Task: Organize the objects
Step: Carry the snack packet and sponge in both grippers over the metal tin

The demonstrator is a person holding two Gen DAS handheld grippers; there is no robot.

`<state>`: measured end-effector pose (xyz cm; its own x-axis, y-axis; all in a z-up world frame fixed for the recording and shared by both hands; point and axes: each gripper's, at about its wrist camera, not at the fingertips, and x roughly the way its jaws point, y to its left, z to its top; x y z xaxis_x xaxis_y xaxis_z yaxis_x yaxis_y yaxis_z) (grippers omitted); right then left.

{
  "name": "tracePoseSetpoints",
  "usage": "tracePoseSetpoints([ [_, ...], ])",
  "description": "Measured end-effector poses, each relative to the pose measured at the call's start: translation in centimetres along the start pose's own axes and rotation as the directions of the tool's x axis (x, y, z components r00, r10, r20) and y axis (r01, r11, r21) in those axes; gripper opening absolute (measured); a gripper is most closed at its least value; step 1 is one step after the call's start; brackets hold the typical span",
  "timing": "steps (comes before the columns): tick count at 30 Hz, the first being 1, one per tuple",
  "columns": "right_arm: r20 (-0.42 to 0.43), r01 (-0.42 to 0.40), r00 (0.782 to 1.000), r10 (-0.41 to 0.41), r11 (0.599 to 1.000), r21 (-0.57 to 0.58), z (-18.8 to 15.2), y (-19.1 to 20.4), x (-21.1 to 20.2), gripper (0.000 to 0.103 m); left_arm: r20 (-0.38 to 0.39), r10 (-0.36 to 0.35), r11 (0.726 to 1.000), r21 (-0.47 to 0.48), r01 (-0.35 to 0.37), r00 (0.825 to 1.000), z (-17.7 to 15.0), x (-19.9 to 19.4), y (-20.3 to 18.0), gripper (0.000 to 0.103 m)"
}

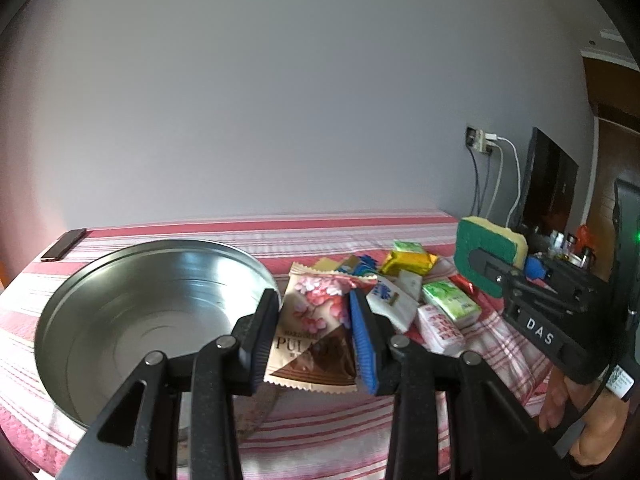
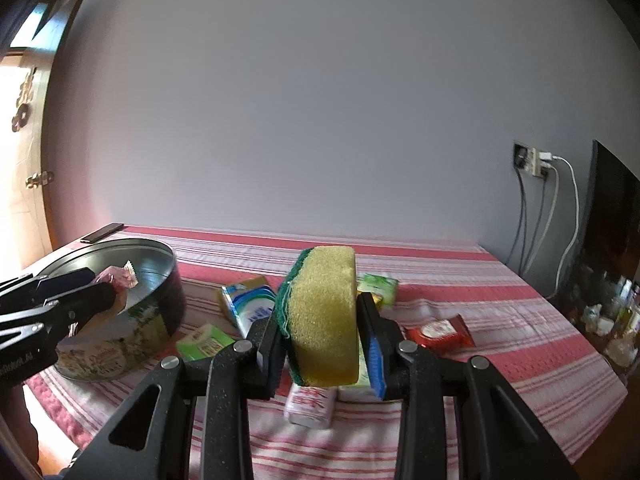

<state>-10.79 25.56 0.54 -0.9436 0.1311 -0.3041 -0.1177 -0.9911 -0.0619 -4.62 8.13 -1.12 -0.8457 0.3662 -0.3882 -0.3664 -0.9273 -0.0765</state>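
The flowered sachet (image 1: 316,328) is being gripped by the left tool (image 1: 314,334), best released squarely over the tin (image 1: 156,300) to its left, while the sponge (image 2: 324,316) is being clamped in the right tool (image 2: 324,340).

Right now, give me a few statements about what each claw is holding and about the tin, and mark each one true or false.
1. The right claw grips a yellow and green sponge. True.
2. The left claw is open and holds nothing. False: it is shut on a pink flowered snack packet.
3. The round metal tin is full of packets. False: its inside shows bare metal.
4. A red packet lies on the striped cloth. True.
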Motion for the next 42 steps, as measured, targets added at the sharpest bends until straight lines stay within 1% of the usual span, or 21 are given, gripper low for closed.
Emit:
tracePoseSetpoints([
  [10, 0.02, -0.069, 0.997, 0.07, 0.996, -0.052, 1.4, 3.2, 0.8, 0.036, 0.017, 0.069, 0.996, -0.056, -0.068, 0.997, 0.3, -0.3, 3.3, 0.035],
  [19, 0.029, -0.147, 0.988, 0.151, 0.982, -0.12, 2.8, 7.4, 1.5, 0.036, 0.0, 0.132, 0.984, -0.117, -0.131, 0.991, 0.0, -0.2, 7.0, 0.035],
  [23, 0.024, -0.177, 0.983, 0.182, 0.974, -0.14, 3.1, 8.6, 2.0, 0.036, -0.009, 0.162, 0.976, -0.144, -0.161, 0.987, 0.2, 0.0, 8.8, 0.035],
  [25, 0.021, -0.194, 0.98, 0.199, 0.97, -0.149, 3.3, 9.3, 2.3, 0.036, -0.012, 0.171, 0.974, -0.151, -0.171, 0.985, 0.2, 0.2, 9.8, 0.035],
  [27, 0.012, -0.235, 0.971, 0.239, 0.961, -0.148, 3.6, 10.4, 2.9, 0.036, -0.013, 0.183, 0.971, -0.154, -0.183, 0.983, 0.1, 0.3, 10.6, 0.035],
  [30, -0.009, -0.272, 0.962, 0.274, 0.951, -0.144, 3.8, 11.5, 3.6, 0.036, -0.015, 0.199, 0.966, -0.166, -0.199, 0.98, 0.0, 0.5, 11.7, 0.035],
  [36, -0.036, -0.32, 0.947, 0.319, 0.932, -0.168, 4.0, 13.6, 4.3, 0.036, -0.037, 0.247, 0.952, -0.175, -0.249, 0.968, 0.3, 1.0, 13.9, 0.035],
  [42, -0.072, -0.346, 0.938, 0.338, 0.919, -0.189, 4.3, 15.4, 5.8, 0.036, -0.063, 0.283, 0.943, -0.166, -0.29, 0.957, 0.8, 1.8, 15.6, 0.035],
])
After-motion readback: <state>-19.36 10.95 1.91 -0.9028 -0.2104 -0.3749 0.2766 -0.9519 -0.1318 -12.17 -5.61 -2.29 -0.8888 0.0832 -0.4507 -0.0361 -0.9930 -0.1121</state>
